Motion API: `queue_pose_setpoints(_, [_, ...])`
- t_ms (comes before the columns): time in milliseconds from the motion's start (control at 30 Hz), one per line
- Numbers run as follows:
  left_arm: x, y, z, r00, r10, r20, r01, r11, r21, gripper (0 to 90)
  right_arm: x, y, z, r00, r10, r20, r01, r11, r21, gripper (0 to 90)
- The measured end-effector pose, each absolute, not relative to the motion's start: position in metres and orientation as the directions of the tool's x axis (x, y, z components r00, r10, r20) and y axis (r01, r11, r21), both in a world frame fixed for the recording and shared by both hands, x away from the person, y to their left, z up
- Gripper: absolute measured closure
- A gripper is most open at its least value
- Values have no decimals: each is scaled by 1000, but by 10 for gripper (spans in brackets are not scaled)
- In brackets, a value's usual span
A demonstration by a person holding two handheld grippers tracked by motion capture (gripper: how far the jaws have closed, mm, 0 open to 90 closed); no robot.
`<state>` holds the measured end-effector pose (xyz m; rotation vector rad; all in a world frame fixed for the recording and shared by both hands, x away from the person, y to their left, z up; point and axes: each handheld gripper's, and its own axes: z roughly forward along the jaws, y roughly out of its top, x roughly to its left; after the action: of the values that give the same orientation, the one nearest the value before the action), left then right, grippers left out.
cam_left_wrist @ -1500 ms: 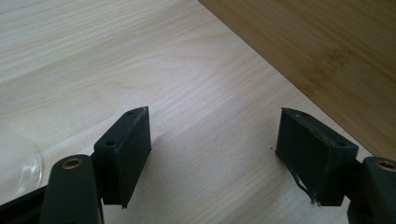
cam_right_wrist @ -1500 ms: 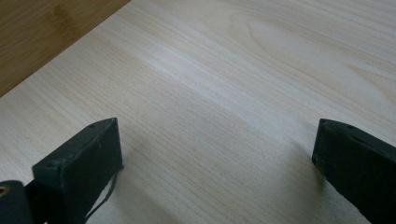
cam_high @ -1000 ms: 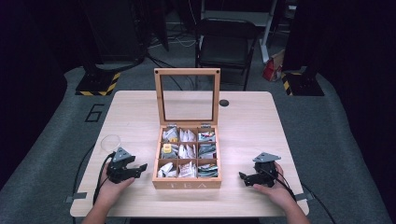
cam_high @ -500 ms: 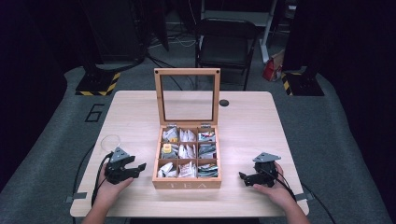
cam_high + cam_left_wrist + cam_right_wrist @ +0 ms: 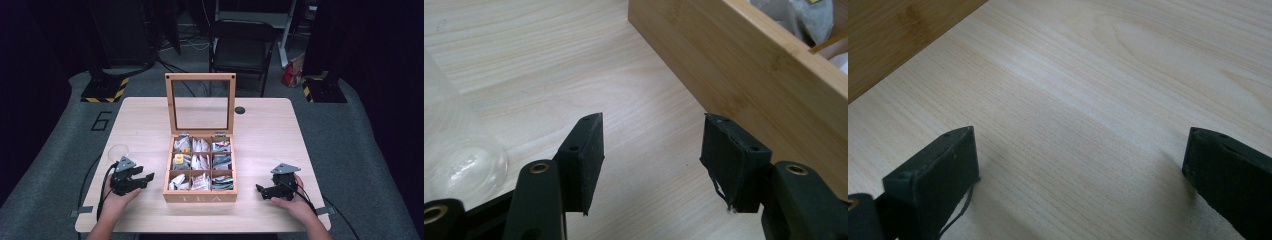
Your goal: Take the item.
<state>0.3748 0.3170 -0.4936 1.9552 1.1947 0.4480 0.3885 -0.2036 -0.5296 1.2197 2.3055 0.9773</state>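
While both grippers rest, tea box (image 5: 201, 196) between them, left fingers (image 5: 585, 150) narrowing on nothing, right fingers (image 5: 938, 170) wide

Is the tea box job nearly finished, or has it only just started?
Only just started, it looks like. Done: the tea box has its lid up, tea bags filling the compartments. In hand: nothing; the left tongs have just been closing a bit beside the box, empty, and the right tongs rest open on the table. Left: probably picking a bag; the glass sits empty.
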Motion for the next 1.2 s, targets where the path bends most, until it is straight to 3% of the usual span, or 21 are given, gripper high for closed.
queue_pose_setpoints(1200, [392, 301, -445, 544, 833, -103, 562, -270, 782, 436, 389, -204, -530, -566, 825, 9, 580, 390, 715, 8])
